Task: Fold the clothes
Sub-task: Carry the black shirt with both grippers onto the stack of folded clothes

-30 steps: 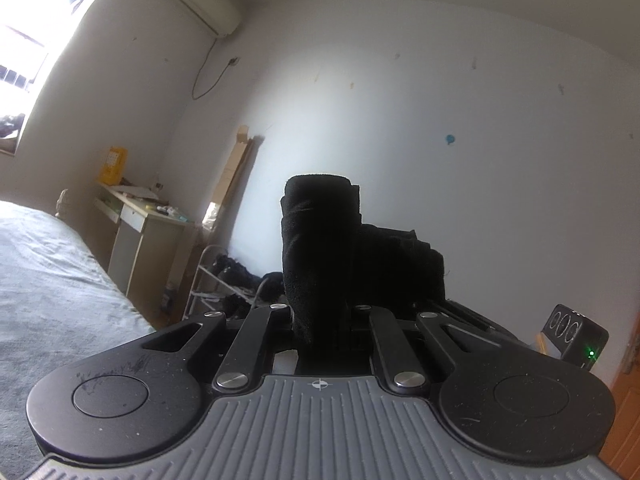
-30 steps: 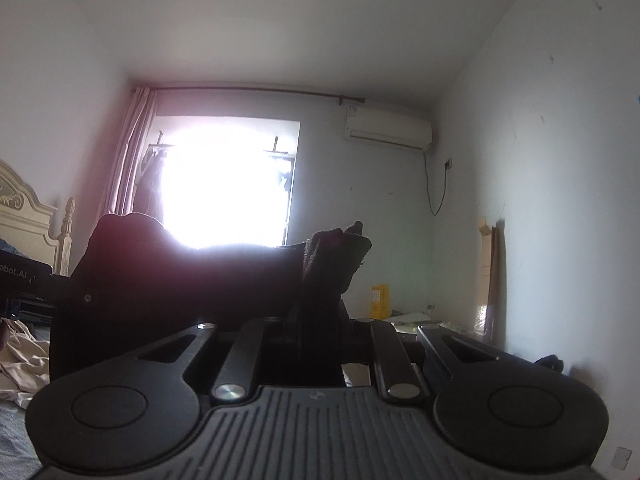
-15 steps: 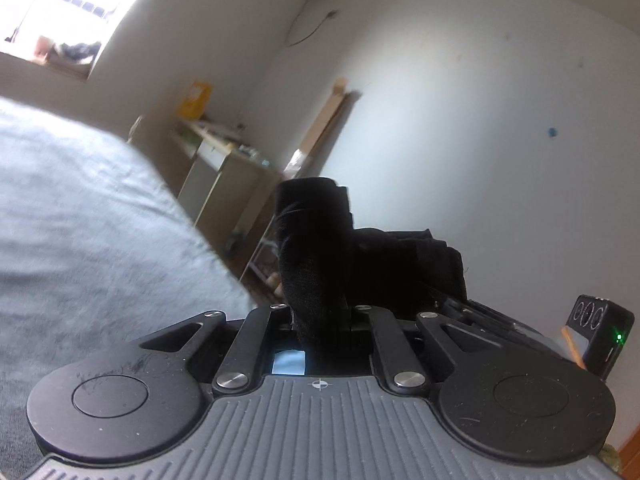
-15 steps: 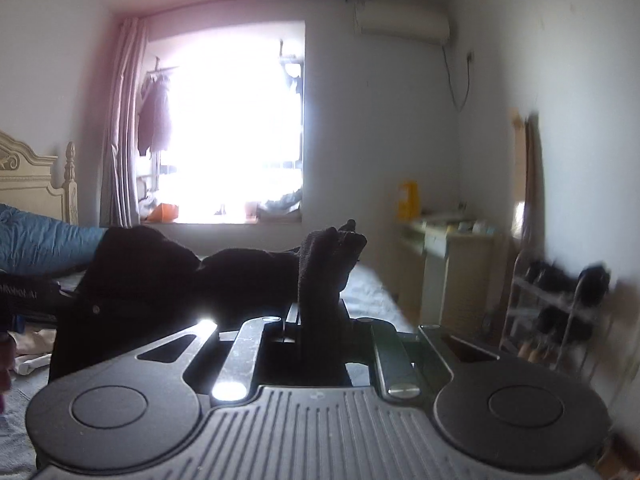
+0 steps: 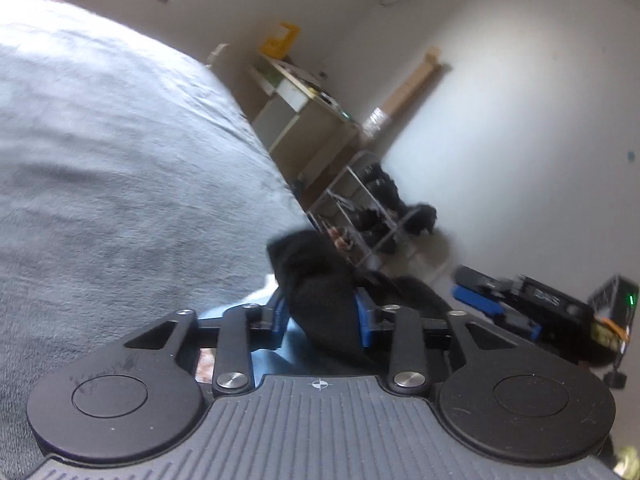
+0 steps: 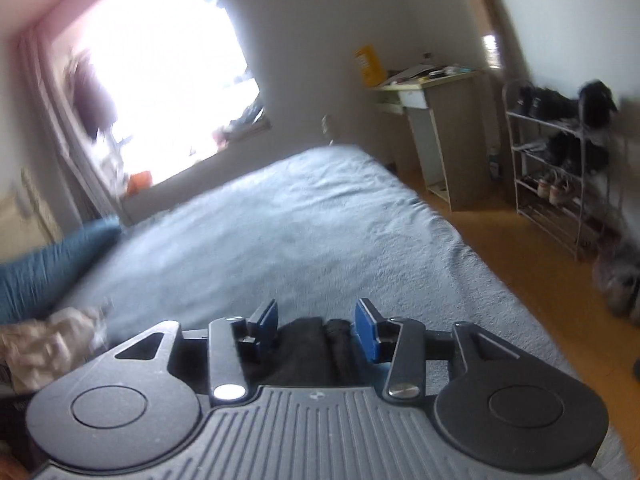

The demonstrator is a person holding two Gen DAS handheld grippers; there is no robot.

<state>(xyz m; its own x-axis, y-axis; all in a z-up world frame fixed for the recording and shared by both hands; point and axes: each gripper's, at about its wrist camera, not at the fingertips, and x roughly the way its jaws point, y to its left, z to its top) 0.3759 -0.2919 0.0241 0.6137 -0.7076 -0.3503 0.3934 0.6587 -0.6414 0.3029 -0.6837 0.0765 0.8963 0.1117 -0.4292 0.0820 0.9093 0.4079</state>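
The left hand-held gripper (image 5: pixel 322 322) is seen with its jaws opening; the black garment (image 5: pixel 320 300) is bunched between the blue pads (image 5: pixel 363 322) and appears to touch them yet, lower centre of the left wrist view. The right hand-held gripper (image 6: pixel 316 326) is likewise opening, its pads clear of the same dark cloth, which lies low between them at lower centre.

Risks, as judged: with both grips loosening over the bed's edge, the garment could be dropped in a heap or slide toward the floor (image 6: pixel 532 248); a bunched release would spoil any fold line. Motion blur suggests haste.

The grey bed cover (image 6: pixel 300 232) fills the middle of the right view. A bright window (image 6: pixel 168 68) is noted upper left, a desk (image 6: pixel 440 120) upper right, a shoe rack (image 6: pixel 560 168) at far right, and pale crumpled clothing (image 6: pixel 48 344) lower left.
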